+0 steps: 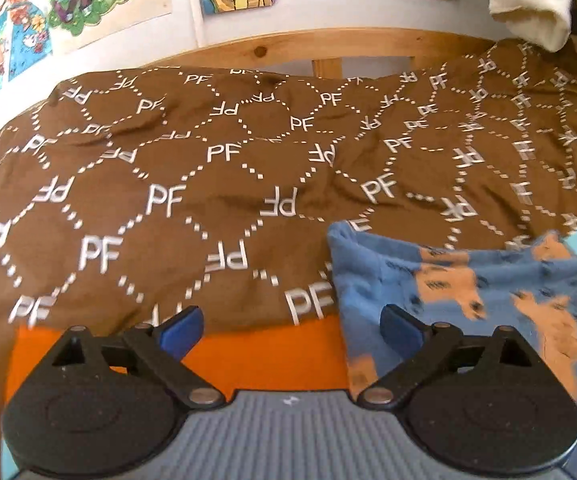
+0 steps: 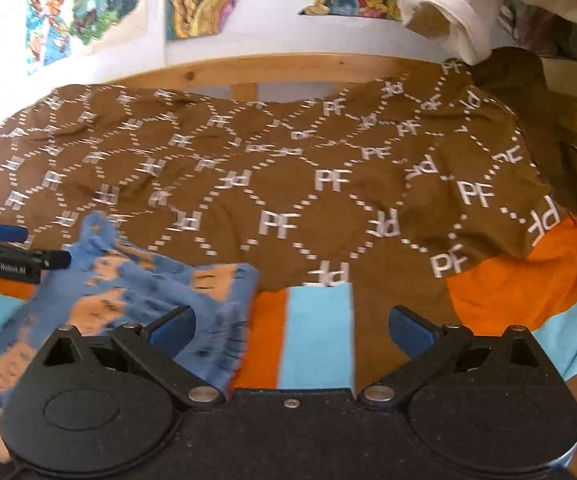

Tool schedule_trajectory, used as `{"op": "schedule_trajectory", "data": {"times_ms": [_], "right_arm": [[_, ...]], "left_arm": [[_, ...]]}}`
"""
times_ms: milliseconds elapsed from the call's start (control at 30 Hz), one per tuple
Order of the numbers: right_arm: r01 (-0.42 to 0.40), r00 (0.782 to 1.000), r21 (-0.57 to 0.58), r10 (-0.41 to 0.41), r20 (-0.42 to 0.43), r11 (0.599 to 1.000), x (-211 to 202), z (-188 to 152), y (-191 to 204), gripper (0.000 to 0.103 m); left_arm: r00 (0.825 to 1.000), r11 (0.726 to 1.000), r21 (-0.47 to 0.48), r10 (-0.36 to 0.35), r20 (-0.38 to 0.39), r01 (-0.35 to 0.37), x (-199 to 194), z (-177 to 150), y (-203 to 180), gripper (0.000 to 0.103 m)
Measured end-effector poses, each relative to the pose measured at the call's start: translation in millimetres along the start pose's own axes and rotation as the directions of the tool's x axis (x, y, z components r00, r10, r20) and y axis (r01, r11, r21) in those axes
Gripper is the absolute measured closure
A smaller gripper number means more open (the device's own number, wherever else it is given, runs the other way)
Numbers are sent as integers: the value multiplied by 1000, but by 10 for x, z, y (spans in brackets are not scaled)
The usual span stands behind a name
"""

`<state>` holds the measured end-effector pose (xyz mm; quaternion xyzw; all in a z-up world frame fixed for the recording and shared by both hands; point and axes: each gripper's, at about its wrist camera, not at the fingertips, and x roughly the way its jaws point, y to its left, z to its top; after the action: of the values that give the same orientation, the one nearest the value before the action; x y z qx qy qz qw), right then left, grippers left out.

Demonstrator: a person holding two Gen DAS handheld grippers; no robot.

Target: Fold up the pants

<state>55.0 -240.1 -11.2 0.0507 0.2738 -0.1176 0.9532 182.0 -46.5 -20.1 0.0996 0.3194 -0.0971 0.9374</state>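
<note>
A: Where are the pants (image 1: 468, 300)?

B: I see them on the brown blanket (image 1: 192, 184), the one with white PF letters. They are blue with orange shapes, and they look bunched up. In my left camera they lie to the right, and the right finger tip of the left gripper (image 1: 291, 326) sits over their edge.

A: Is that gripper holding them?

B: No. Its blue tips are spread wide with nothing between them.

A: And the other one?

B: My right gripper (image 2: 291, 326) is spread wide too, holding nothing. The pants (image 2: 136, 304) lie to its left, under its left tip. Between the tips I see an orange and light blue cloth (image 2: 296, 336).
</note>
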Motion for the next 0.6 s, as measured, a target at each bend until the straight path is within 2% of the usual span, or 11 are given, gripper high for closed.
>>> {"op": "schedule_trajectory", "data": {"times_ms": [100, 200, 333, 433, 600], "right_arm": [[-40, 999, 19, 40, 5, 999, -131, 3, 99, 1], [-75, 997, 33, 75, -20, 997, -212, -56, 184, 1], [-79, 994, 36, 81, -78, 996, -226, -187, 268, 1], [-48, 990, 22, 51, -130, 999, -211, -290, 283, 1], [-40, 988, 37, 45, -146, 999, -244, -423, 255, 1]], "left_arm": [[996, 995, -68, -75, -49, 72, -238, -91, 69, 2], [987, 988, -116, -113, -111, 100, -399, -279, 71, 0], [977, 988, -126, -108, -184, 86, -438, -538, -12, 1], [974, 980, -181, -115, -193, 79, -460, -600, 12, 1], [972, 981, -178, -115, -206, 79, -483, -609, 24, 0]]}}
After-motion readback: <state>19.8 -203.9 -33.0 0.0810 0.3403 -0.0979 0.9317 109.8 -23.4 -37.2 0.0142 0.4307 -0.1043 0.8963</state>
